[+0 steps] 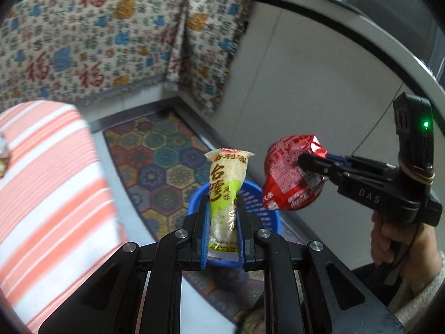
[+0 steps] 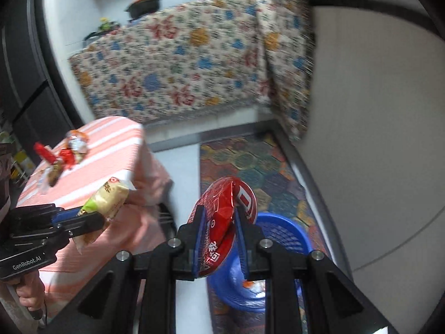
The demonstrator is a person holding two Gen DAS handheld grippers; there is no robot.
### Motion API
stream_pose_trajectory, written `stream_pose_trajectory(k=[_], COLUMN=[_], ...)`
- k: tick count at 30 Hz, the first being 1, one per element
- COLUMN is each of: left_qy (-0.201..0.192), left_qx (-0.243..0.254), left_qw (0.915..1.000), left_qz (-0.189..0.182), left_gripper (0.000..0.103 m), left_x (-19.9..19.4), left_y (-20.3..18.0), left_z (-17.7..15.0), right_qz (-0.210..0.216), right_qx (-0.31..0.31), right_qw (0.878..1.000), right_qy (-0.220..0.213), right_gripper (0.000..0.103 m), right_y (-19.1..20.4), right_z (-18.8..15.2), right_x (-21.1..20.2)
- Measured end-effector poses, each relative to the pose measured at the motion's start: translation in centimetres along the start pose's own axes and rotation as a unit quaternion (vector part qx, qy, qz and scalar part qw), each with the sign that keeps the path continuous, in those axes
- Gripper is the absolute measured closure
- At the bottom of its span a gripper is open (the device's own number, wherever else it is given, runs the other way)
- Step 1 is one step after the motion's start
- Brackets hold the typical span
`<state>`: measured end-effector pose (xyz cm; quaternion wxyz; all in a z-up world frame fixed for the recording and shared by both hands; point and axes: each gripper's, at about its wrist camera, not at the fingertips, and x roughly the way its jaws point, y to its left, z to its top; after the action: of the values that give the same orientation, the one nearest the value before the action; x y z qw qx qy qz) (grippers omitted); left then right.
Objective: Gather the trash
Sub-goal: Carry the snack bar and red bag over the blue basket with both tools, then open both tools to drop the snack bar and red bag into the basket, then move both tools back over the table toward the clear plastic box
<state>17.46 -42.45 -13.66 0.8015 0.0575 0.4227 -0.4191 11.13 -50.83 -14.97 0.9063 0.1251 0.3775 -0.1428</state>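
My left gripper (image 1: pixel 222 203) is shut on a cream and green snack wrapper (image 1: pixel 226 183), which stands upright between its blue pads. The right gripper (image 1: pixel 301 164) comes in from the right, shut on a crumpled red Coca-Cola label (image 1: pixel 286 178). In the right wrist view the right gripper (image 2: pixel 219 217) pinches that red label (image 2: pixel 222 217), and the left gripper (image 2: pixel 97 218) holds the snack wrapper (image 2: pixel 109 199) at the left. A blue plastic basket (image 2: pixel 281 231) sits on the floor just below and beyond both grippers, also visible behind the wrapper as a blue basket (image 1: pixel 267 211).
A table under a pink-striped cloth (image 2: pixel 111 150) stands at the left with several more wrappers (image 2: pixel 64 153) on it. A patterned mat (image 1: pixel 155 161) covers the floor under the basket. A floral cloth (image 1: pixel 97 41) hangs behind, and a white cabinet wall (image 1: pixel 319 83) rises at right.
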Motion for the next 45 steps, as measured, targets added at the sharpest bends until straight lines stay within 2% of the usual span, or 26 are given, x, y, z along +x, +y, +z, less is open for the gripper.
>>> stream_pose_trajectory(k=[9, 21, 22, 23, 24, 25, 26, 28, 30, 32, 37, 40, 45], left_qy=[0.024, 0.045, 0.047, 0.049, 0.050, 0.049, 0.049, 0.050, 0.044, 0.028, 0.000, -0.015, -0.031], left_qx=[0.009, 0.018, 0.020, 0.022, 0.024, 0.025, 0.027, 0.025, 0.016, 0.007, 0.003, 0.008, 0.014], left_qw=[0.9996, 0.9987, 0.9985, 0.9983, 0.9982, 0.9982, 0.9982, 0.9982, 0.9987, 0.9994, 1.0000, 0.9998, 0.9986], left_qz=[-0.008, -0.016, -0.017, -0.020, -0.022, -0.023, -0.023, -0.022, -0.022, -0.018, -0.008, 0.006, 0.039], left_gripper=[0.088, 0.086, 0.083, 0.072, 0.066, 0.058, 0.056, 0.055, 0.049, 0.036, 0.033, 0.027, 0.024], left_x=[6.2, 11.7, 12.2, 12.7, 13.1, 13.4, 13.7, 13.9, 13.4, 12.2, 8.1, 4.9, -1.4], left_y=[-3.1, -4.4, -4.5, -4.5, -4.5, -4.5, -4.5, -4.4, -4.1, -3.8, -2.6, -1.7, 0.9], left_z=[0.1, -0.3, -0.2, -0.2, -0.2, -0.2, -0.2, 0.0, 0.2, 0.4, 0.5, 0.0, -1.6], right_qz=[-0.020, -0.006, -0.004, 0.000, 0.008, 0.009, 0.009, 0.014, 0.007, -0.003, -0.031, -0.048, -0.074], right_qx=[0.041, 0.088, 0.094, 0.103, 0.112, 0.116, 0.120, 0.125, 0.124, 0.116, 0.083, 0.056, 0.007], right_qw=[0.999, 0.995, 0.995, 0.994, 0.993, 0.992, 0.992, 0.991, 0.992, 0.993, 0.996, 0.996, 0.992], right_qy=[0.015, 0.040, 0.041, 0.041, 0.042, 0.042, 0.040, 0.039, 0.032, 0.020, -0.028, -0.054, -0.100], right_gripper=[0.082, 0.080, 0.080, 0.075, 0.069, 0.058, 0.055, 0.055, 0.055, 0.054, 0.045, 0.044, 0.040], right_y=[-6.4, -10.4, -10.7, -11.0, -11.4, -11.6, -11.7, -11.8, -11.8, -11.6, -10.3, -8.7, -5.0], right_z=[-2.2, -3.3, -3.4, -3.4, -3.5, -3.5, -3.5, -3.4, -3.4, -3.1, -2.4, -1.8, -1.3], right_x=[2.7, 6.6, 6.8, 6.9, 7.3, 7.5, 7.6, 7.8, 7.5, 7.1, 4.8, 3.6, 1.7])
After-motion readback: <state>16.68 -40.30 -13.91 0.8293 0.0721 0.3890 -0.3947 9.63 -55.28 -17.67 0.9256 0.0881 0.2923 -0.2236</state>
